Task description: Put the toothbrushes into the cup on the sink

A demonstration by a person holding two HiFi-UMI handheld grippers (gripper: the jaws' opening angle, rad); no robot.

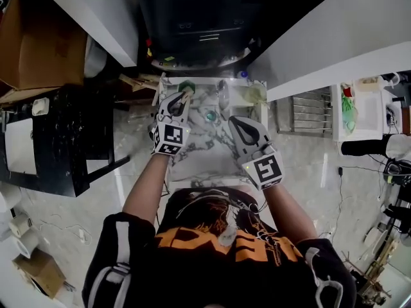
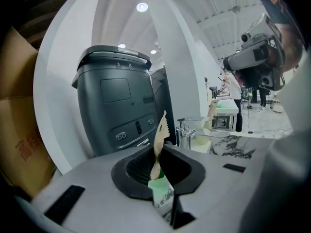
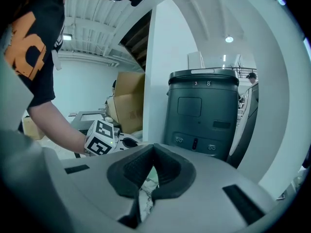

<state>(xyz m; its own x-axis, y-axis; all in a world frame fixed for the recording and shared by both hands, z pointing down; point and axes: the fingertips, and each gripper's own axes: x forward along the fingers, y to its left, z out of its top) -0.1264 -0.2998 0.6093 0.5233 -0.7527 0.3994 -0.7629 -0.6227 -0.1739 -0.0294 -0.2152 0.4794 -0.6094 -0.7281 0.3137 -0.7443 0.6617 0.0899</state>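
Note:
My left gripper (image 1: 185, 97) is over the back left of the marble sink counter (image 1: 205, 156), shut on a toothbrush packet (image 2: 159, 139). The packet is tan paper with a serrated top and a green lower end, and it stands upright between the jaws of the left gripper (image 2: 158, 173). A clear cup (image 1: 223, 95) stands at the back of the counter, right of that gripper, beside the faucet (image 2: 185, 130). A small teal item (image 1: 210, 115) lies mid-counter. My right gripper (image 1: 236, 122) hovers over the counter's right side. The right gripper (image 3: 151, 173) is shut, with nothing between its pads.
A dark grey bin-like machine (image 2: 116, 106) stands just behind the sink. Cardboard boxes (image 1: 38, 37) and a black table (image 1: 58, 140) are at the left. A metal rack (image 1: 311, 111) and a white shelf with green items (image 1: 359, 108) are at the right.

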